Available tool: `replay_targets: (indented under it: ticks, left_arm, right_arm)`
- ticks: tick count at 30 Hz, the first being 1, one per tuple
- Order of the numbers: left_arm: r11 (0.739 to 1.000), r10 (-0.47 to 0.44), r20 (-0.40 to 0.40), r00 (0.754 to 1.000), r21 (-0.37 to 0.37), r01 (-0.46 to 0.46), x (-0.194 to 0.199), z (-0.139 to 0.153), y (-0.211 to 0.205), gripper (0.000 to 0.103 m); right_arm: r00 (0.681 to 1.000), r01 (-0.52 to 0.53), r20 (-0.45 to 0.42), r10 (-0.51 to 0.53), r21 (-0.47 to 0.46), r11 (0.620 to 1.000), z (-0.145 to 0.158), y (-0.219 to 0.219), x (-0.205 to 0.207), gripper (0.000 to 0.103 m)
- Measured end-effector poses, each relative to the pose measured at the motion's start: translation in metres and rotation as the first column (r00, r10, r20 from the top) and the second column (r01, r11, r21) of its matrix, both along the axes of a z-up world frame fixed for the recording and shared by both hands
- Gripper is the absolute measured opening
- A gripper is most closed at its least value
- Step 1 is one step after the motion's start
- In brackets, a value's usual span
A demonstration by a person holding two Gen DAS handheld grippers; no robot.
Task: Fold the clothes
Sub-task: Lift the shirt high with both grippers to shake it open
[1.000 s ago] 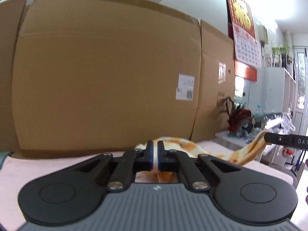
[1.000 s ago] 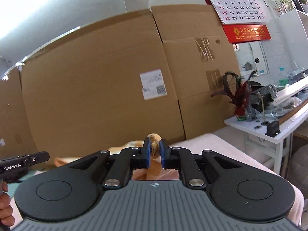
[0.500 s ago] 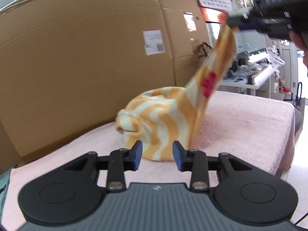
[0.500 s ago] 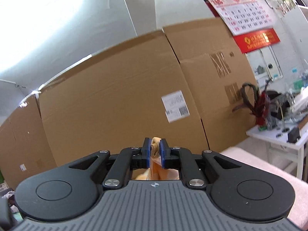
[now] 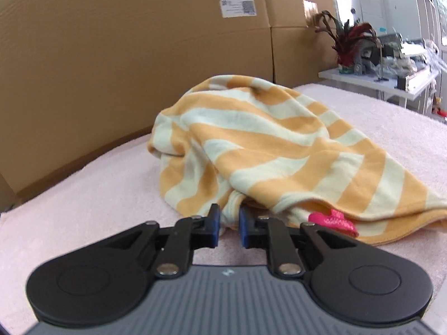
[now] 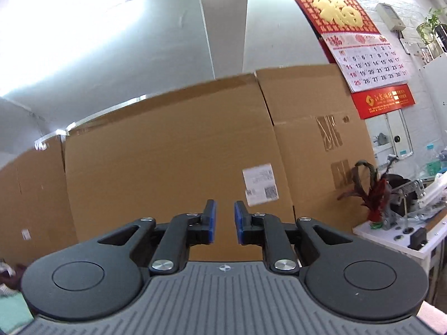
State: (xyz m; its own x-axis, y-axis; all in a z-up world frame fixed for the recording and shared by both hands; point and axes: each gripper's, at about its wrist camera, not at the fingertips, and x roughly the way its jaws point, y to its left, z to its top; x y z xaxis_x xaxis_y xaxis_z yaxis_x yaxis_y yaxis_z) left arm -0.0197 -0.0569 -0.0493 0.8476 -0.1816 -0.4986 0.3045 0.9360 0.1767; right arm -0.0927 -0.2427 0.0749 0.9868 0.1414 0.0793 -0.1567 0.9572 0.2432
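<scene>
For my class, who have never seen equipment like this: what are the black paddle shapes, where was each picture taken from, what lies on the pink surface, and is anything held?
The black shapes are hand-held two-finger grippers, one per hand, each with a camera looking along its fingers.

The left gripper looks down at an orange-and-cream striped garment, crumpled on a pink towel-covered table. Its jaws are closing, with a cream edge of the garment between them.

The right gripper points level at tall cardboard boxes and a wall calendar. Its jaws are opening, with nothing between them.
</scene>
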Motion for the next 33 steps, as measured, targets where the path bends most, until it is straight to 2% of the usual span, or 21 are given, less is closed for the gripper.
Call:
replay_targets:
  ticks: [1,3,7,9,10,12,14,16,19,21,23,24,25,27,29,30,31,33]
  left_arm:
    - [1.0,0.017,0.029,0.999,-0.026,-0.016,-0.004,0.005,0.008,0.015]
    - [0.997,0.05,0.084,0.995,-0.067,-0.044,-0.012,0.018,0.023,0.015]
    - [0.988,0.09,0.14,0.986,-0.137,-0.071,-0.027,0.043,0.058,0.015]
    - [0.986,0.082,0.161,0.984,-0.16,-0.056,-0.038,0.051,0.07,0.016]
    - [0.986,0.078,0.172,0.982,-0.158,-0.051,-0.044,0.053,0.073,0.016]
    - [0.988,0.077,0.175,0.982,-0.145,-0.052,-0.049,0.054,0.073,0.016]
    - [0.987,0.066,0.158,0.985,-0.153,-0.042,-0.049,0.053,0.071,0.016]
    - [0.988,0.06,0.164,0.985,-0.151,-0.035,-0.051,0.054,0.068,0.016]
    - [0.986,0.052,0.199,0.979,-0.163,-0.019,-0.057,0.06,0.068,0.016]
    - [0.984,0.049,0.212,0.976,-0.178,-0.01,-0.061,0.066,0.071,0.016]
    - [0.984,0.032,0.202,0.979,-0.176,0.004,-0.059,0.066,0.071,0.018]
    - [0.987,0.028,0.19,0.981,-0.162,0.003,-0.057,0.061,0.069,0.018]
    - [0.989,0.026,0.179,0.984,-0.146,0.001,-0.056,0.057,0.066,0.018]
    - [0.991,0.015,0.149,0.989,-0.134,0.005,-0.052,0.045,0.06,0.022]
    - [0.991,-0.002,0.116,0.993,-0.129,0.017,-0.049,0.034,0.053,0.024]
    - [0.993,-0.004,0.101,0.995,-0.119,0.016,-0.047,0.028,0.049,0.031]
    - [0.994,-0.005,0.086,0.996,-0.107,0.014,-0.046,0.023,0.045,0.045]
    - [0.997,-0.018,0.078,0.997,-0.078,0.024,-0.047,0.013,0.037,0.052]
  right_arm:
    - [0.999,-0.002,-0.048,0.0,-0.045,0.999,-0.01,0.0,0.001,0.024]
    - [0.988,-0.03,-0.153,0.008,-0.143,0.989,-0.03,0.002,0.003,0.037]
    - [0.938,-0.183,-0.34,0.072,-0.306,0.934,-0.071,0.014,-0.008,0.04]
    - [0.905,-0.274,-0.409,0.121,-0.341,0.899,-0.087,0.02,-0.016,0.041]
    - [0.897,-0.296,-0.423,0.13,-0.355,0.887,-0.093,0.023,-0.02,0.043]
    - [0.905,-0.279,-0.413,0.1,-0.4,0.873,-0.104,0.03,-0.022,0.063]
    - [0.919,-0.243,-0.391,0.052,-0.456,0.856,-0.115,0.04,-0.022,0.069]
    - [0.915,-0.259,-0.399,0.053,-0.483,0.836,-0.122,0.05,-0.016,0.069]
    - [0.932,-0.172,-0.359,-0.043,-0.545,0.821,-0.129,0.062,-0.003,0.062]
    - [0.92,-0.107,-0.378,-0.103,-0.496,0.862,-0.129,0.051,0.011,0.051]
    - [0.906,-0.054,-0.404,-0.128,-0.411,0.91,-0.126,0.036,0.021,0.028]
    - [0.9,-0.034,-0.418,-0.122,-0.347,0.937,-0.123,0.027,0.024,0.01]
    - [0.906,-0.007,-0.409,-0.106,-0.265,0.964,-0.118,0.017,0.022,0.008]
    - [0.932,0.038,-0.348,-0.105,-0.194,0.98,-0.106,0.008,0.017,0.008]
    - [0.95,0.057,-0.294,-0.11,-0.181,0.982,-0.095,0.008,0.016,0.008]
    - [0.957,0.067,-0.266,-0.113,-0.175,0.982,-0.089,0.009,0.015,0.008]
    - [0.964,0.076,-0.239,-0.115,-0.169,0.983,-0.083,0.01,0.015,0.008]
    - [0.972,0.064,-0.218,-0.092,-0.132,0.989,-0.072,0.01,0.015,0.008]
